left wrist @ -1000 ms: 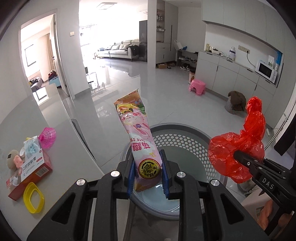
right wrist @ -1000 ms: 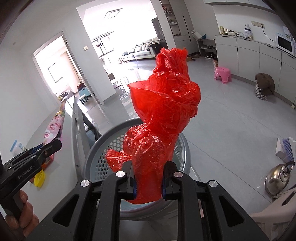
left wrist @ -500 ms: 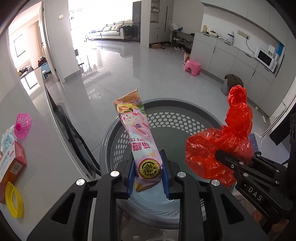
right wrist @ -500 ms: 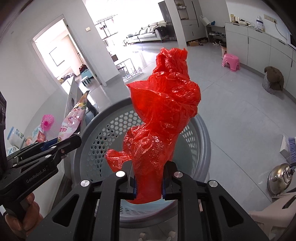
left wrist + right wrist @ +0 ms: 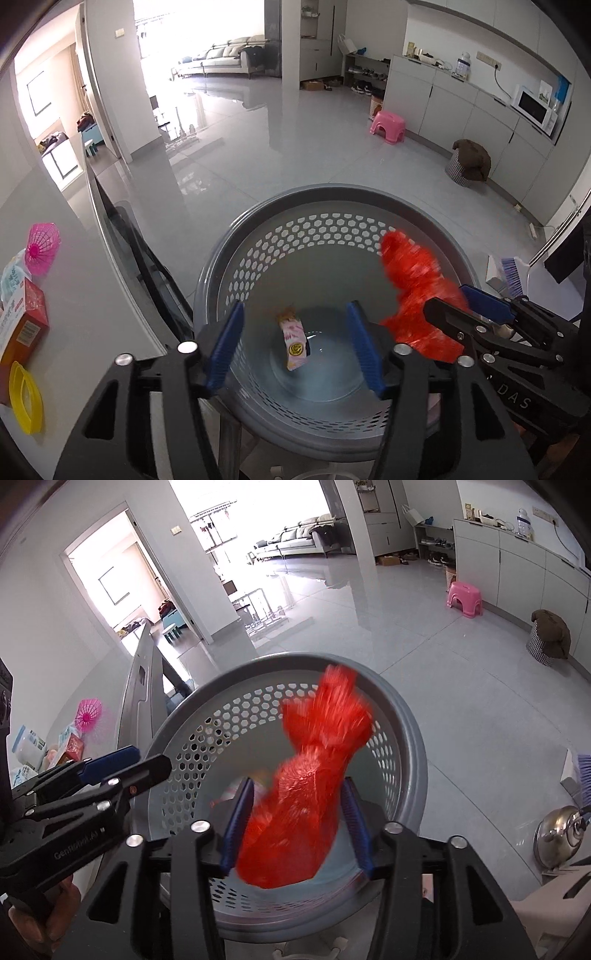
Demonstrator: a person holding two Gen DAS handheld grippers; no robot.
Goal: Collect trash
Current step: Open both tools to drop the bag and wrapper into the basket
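Observation:
A grey perforated basket stands below both grippers; it also shows in the right wrist view. My left gripper is open and empty above it. The pink snack wrapper lies in the basket's bottom. My right gripper is open, and the red plastic bag is blurred between its jaws, falling over the basket. In the left wrist view the red bag is at the right, by the right gripper.
A table to the left carries a red box, a yellow ring and a pink mesh ball. A kettle and a brush are on the right. A pink stool stands far off.
Both grippers opened over the basket. The snack wrapper dropped from the left gripper to the basket's bottom. The red bag left the right gripper's grip and is falling.

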